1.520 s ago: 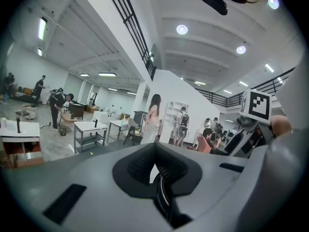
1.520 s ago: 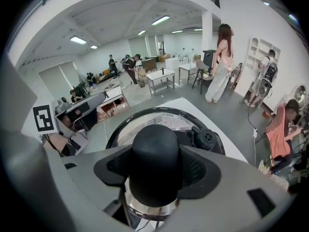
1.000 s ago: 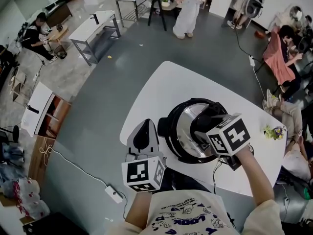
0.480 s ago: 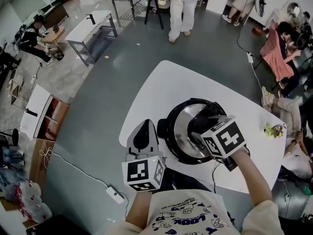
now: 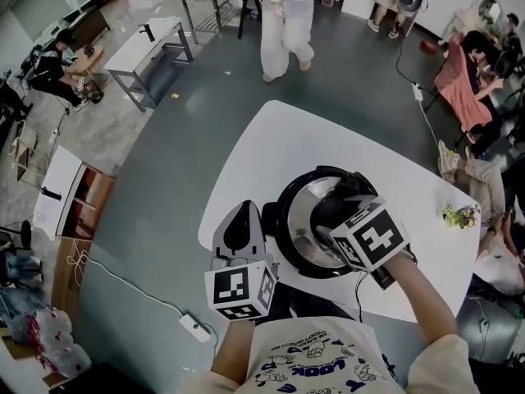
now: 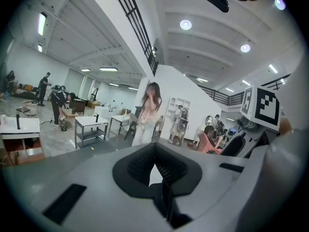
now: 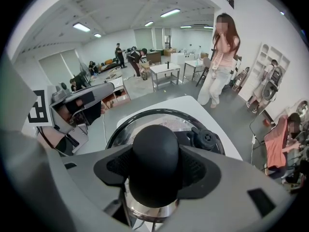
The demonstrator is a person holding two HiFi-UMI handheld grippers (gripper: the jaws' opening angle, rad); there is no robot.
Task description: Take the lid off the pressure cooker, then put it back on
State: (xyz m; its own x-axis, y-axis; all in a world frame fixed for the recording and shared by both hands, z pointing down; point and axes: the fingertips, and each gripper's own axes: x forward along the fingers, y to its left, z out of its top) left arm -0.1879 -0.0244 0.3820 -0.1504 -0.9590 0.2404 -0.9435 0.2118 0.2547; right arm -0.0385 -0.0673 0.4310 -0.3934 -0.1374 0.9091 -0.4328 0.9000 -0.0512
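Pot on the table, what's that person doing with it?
A person holds a gripper in each hand. The right gripper is clamped on the black knob of the lid, which looks seated on the pressure cooker on the white table. The left gripper is shut and empty, held beside the cooker.

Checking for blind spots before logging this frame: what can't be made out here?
- Lid seated or lifted: head view, right gripper covers its middle; right gripper view, the knob hides the near rim.
- Small thing near the right edge of the table: head view, too small.
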